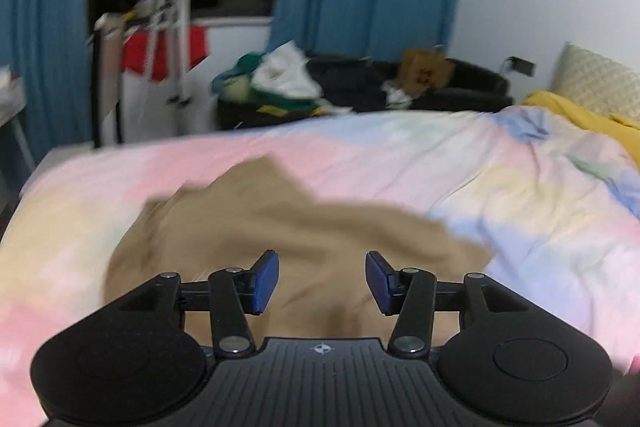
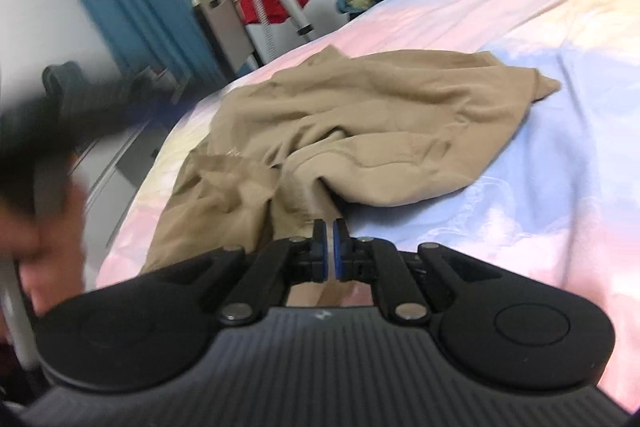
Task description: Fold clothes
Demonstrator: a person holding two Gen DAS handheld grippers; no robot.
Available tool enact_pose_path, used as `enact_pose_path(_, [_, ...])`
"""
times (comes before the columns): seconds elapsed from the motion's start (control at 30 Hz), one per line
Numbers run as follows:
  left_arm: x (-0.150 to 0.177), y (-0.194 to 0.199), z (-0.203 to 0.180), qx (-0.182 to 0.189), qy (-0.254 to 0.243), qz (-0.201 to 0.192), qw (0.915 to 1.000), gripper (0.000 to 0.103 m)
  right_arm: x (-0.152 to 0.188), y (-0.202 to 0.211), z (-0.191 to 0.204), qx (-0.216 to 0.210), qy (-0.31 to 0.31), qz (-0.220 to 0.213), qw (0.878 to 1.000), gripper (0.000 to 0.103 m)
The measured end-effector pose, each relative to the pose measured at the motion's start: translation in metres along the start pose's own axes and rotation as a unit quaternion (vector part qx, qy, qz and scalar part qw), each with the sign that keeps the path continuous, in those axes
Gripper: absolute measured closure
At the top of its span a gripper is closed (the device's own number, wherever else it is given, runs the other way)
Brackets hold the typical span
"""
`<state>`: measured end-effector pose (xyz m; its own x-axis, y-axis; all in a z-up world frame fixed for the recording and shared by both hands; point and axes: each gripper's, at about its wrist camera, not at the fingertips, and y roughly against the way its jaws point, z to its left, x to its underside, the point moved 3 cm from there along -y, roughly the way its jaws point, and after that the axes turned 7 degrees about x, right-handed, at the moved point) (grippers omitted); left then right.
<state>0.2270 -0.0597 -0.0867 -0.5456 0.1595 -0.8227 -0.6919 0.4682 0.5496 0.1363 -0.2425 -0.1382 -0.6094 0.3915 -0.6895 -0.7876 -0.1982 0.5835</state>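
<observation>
On pastel bedspread (image 1: 400,155), crumpled tan garment (image 2: 360,115); right gripper (image 2: 330,247) pinched together on its near edge; left gripper (image 1: 322,281) spread apart above it, holding nothing

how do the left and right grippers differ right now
The left gripper has its jaws spread wide with nothing between them; the right gripper has its jaws nearly shut, pinching an edge of the tan garment. The left one hovers over the garment, apart from it, while the right one is in contact with the cloth at its near edge. Both share black bodies and blue pads, and both point at the same garment on the pastel duvet.
</observation>
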Motion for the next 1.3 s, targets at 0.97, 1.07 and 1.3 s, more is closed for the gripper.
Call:
enact_pose_path(0.97, [0.055, 0.118, 0.117, -0.063, 0.208, -0.027, 0.9758, 0.097, 0.008, -0.014, 0.036, 0.007, 0.131, -0.004, 0.991, 0.095])
enact_pose_path(1.07, [0.057, 0.115, 0.121, -0.097, 0.202, -0.012, 0.9745, 0.097, 0.010, -0.011, 0.040, 0.002, 0.138, 0.003, 0.990, 0.095])
enact_pose_path(1.3, [0.051, 0.120, 0.115, -0.237, 0.121, -0.014, 0.9639, 0.095, 0.023, -0.004, 0.069, -0.083, 0.153, 0.037, 0.984, 0.095])
